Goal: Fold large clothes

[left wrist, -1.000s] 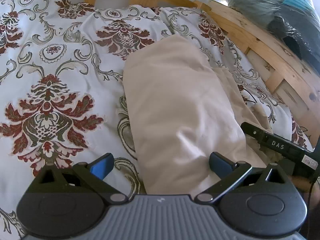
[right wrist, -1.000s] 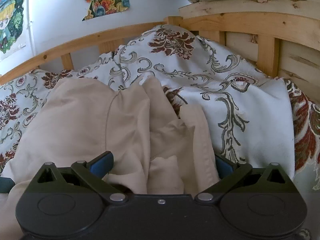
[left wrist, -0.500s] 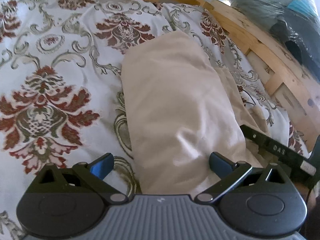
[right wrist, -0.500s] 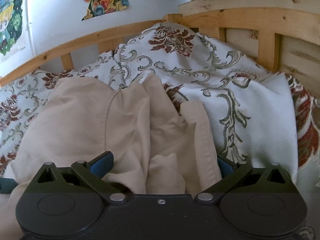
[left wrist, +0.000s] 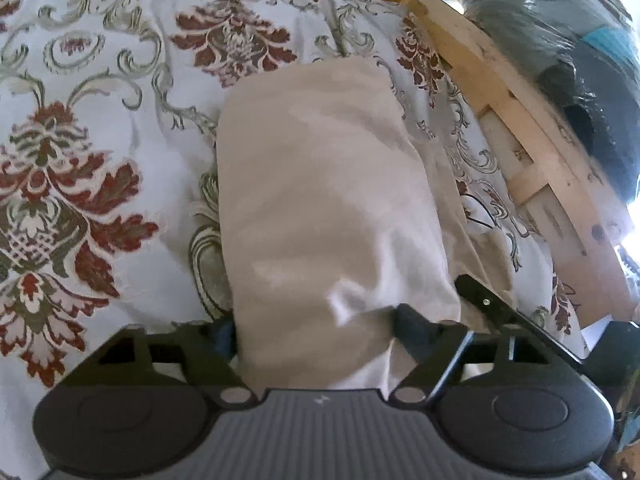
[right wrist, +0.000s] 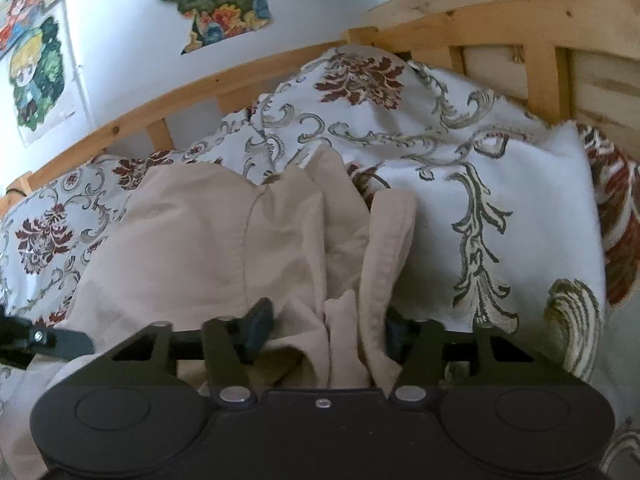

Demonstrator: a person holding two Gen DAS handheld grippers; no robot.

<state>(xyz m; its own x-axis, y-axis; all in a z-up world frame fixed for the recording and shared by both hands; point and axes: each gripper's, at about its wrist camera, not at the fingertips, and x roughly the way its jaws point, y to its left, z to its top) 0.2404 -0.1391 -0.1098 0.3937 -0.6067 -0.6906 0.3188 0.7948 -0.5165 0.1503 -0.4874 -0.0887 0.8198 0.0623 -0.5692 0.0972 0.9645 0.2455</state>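
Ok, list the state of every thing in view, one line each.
beige garment: folded lengthwise on the bedspread, near end bunched between both grippers.
left gripper: jaws just been closing, pads pressing the garment's near end.
right gripper: jaws just been closing, hem folds gathered between them.
patterned bedspread: spread out, rumpled against the frame.
wooden bed frame: upright, fixed.

My left gripper (left wrist: 316,326): jaws just closing, pads pinching beige garment (left wrist: 320,200).
Underneath: floral bedspread (left wrist: 80,140).
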